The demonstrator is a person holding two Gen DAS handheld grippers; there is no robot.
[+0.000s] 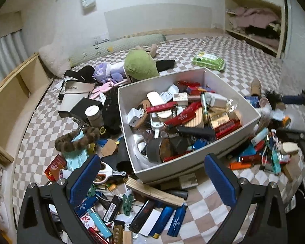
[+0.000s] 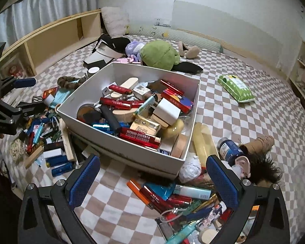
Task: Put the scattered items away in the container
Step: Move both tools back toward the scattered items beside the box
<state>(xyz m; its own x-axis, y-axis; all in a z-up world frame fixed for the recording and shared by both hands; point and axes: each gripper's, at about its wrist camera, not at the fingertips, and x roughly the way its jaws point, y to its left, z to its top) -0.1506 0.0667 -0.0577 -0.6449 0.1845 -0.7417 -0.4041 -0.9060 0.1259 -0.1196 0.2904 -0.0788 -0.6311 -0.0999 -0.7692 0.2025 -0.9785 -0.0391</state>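
A white box point(image 1: 195, 158), already heaped with red packets, lighters and small cartons, sits on a checked bedspread point(image 2: 244, 122) as a person works through the clutter with two hand-held tools. The left gripper point(image 1: 152, 180) hovers just short of the box's near corner, its blue pads spread wide and holding nothing, apparently poised over the lighters point(image 1: 173, 221), scissors point(image 1: 103, 169) and wooden block point(image 1: 154, 191) strewn on that side. The right gripper point(image 2: 152, 180) hangs likewise spread and empty on the opposite side of the box, above a second pile of lighters and tubes point(image 2: 170, 195), probably so that each hand clears its own heap. A green soft toy point(image 2: 160, 56) and other plush lie beyond the box's far wall, and a green wipes pack point(image 2: 235, 88) rests well apart from it. Much stays unclear: lower layers inside the box are buried, the pile under the right gripper runs off the frame's bottom edge, and the printing on most packets is too small to read.
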